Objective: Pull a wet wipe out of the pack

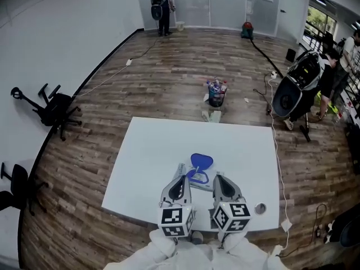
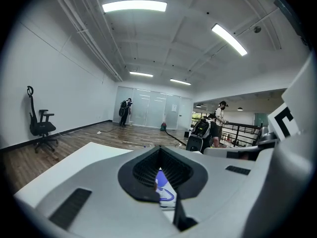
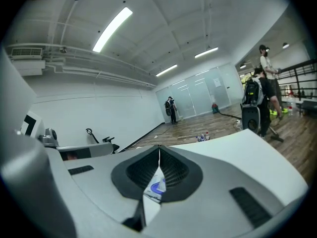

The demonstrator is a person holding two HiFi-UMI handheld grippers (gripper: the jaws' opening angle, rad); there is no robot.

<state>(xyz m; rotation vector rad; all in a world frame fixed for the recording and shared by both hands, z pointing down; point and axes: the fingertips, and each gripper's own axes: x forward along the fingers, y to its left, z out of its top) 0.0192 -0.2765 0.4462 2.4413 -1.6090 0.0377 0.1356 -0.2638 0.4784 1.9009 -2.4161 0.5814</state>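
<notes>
A wide room with a wood-plank floor [image 1: 169, 89] is seen from above. A white rectangular surface [image 1: 152, 162] fills the lower middle of the head view.

Against the left wall, a black office chair [image 1: 53, 110] lies tipped over on the floor. A dark wheeled cart [image 1: 295, 86] stands at the right, with a person [image 1: 332, 72] beside it. Another person [image 1: 163, 1] stands at the far wall with a backpack on. A bucket of bottles [image 1: 216, 93] sits on the floor just beyond the far edge of the surface.

At the near edge, two white sleeves [image 1: 185, 255] hold two grey grippers side by side, both pointing away across the surface. The left gripper [image 1: 181, 173] has its jaws together at the tips, with nothing clamped. The right gripper [image 1: 216, 177] also has its jaws together and holds nothing.

The wet wipe pack [image 1: 198, 177] lies flat on the surface between the two gripper tips. Its blue lid [image 1: 201, 162] is flipped open toward the far side.

A small round object [image 1: 259, 208], too small to identify, sits near the right front corner.
</notes>
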